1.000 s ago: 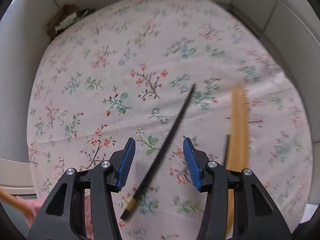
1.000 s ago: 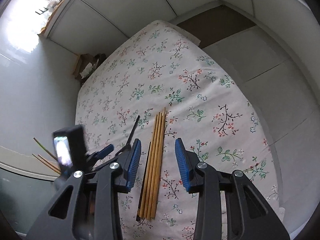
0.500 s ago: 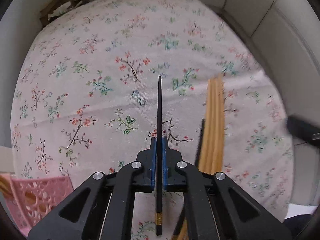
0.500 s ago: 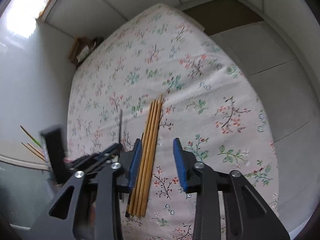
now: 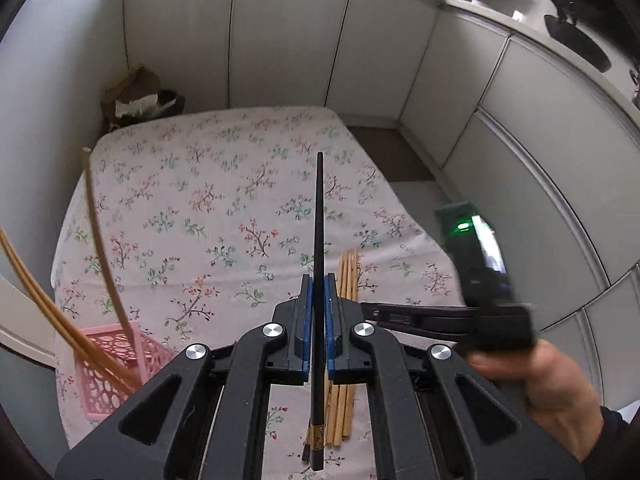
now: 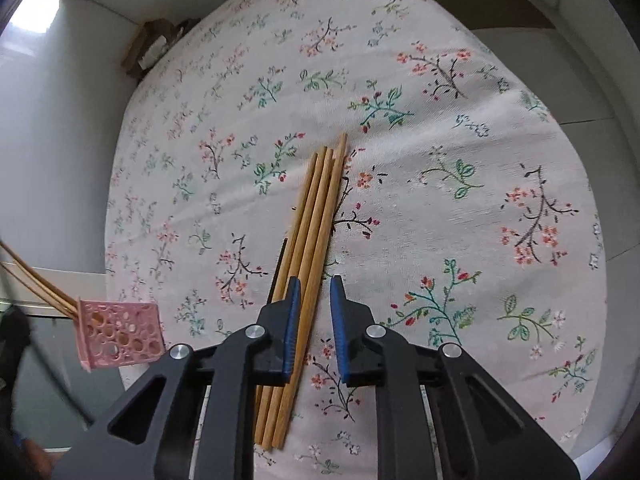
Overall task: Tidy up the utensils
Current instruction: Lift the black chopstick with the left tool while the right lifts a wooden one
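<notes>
Left wrist view: the left hand-held gripper [image 5: 317,312] is clamping a black chopstick [image 5: 319,240] between its blue pads, the stick pointing straight ahead along the fingers. A second ago these jaws were standing apart with the chopstick lying slantwise on the cloth between them; now they are fully closed on it and the view is taking in much more of the room, so the stick is riding clear of the floral-clothed bench [image 5: 192,208]. That means one utensil is picked and is likely heading for the pink basket [image 5: 108,372] at the lower left, where several wooden sticks are already leaning. The bundle of wooden chopsticks [image 5: 347,276] is lying just right of the pads, and the person's right hand [image 5: 548,384] is showing at the right edge.

Right wrist view: the right hand-held gripper [image 6: 313,320] is hanging low over the wooden chopsticks [image 6: 316,216], much nearer than a second ago. Its jaws are closing, with part of the bundle between them; the left pad is lying over the sticks while the right pad is standing clear, so no grip is made yet. A second black chopstick [image 6: 279,264] is peeking out along the bundle's left side. The pink basket [image 6: 120,332] is sitting at the bench's left edge, well apart.
</notes>
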Tool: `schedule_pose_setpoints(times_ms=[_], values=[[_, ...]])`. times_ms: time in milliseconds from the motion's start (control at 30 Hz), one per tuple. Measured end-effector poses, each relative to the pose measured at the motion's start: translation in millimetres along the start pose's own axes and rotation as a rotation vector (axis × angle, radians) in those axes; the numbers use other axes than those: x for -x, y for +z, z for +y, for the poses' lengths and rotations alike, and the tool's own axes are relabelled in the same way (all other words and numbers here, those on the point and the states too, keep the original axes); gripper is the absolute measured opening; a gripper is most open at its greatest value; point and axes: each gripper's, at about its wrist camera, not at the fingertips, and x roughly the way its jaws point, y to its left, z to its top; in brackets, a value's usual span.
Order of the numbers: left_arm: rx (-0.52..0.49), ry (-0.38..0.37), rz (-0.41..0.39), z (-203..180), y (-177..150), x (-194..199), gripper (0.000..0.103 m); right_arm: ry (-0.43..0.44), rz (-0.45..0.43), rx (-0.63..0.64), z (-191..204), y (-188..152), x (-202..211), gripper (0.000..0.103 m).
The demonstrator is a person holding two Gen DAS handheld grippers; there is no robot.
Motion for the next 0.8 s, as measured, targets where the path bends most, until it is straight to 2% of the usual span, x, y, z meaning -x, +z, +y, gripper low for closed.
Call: schedule_pose_setpoints(times_ms=[233, 300, 367, 467, 700, 800], values=[[0.001, -0.021, -0.026, 8.9, 0.5, 14.9, 0.005, -0.057, 0.001, 0.073, 18.1, 5.1, -18.2, 0.014], [0.007, -0.027, -0.030, 12.3, 0.2, 16.2, 0.005, -0.056, 0.003, 0.085, 20.9, 7.4, -20.4, 0.013], [0.005, -0.024, -0.036, 15.0, -0.7, 17.9, 0.005, -0.041, 0.014, 0.083, 24.0, 6.1, -22.5, 0.007], [-0.006, -0.015, -0.050, 15.8, -0.9, 22.3, 0.005, -0.043, 0.022, 0.112, 32.5, 0.1, -23.6, 0.007], [0.012, -0.017, -0.076, 21.1, 0.7, 32.3, 0.005, -0.027, -0.039, 0.132, 41.5, -1.3, 0.0, 0.007], [0.016, -0.025, -0.097, 23.5, 2.4, 36.7, 0.005, -0.015, -0.092, 0.157, 50.1, -3.1, 14.8, 0.007]])
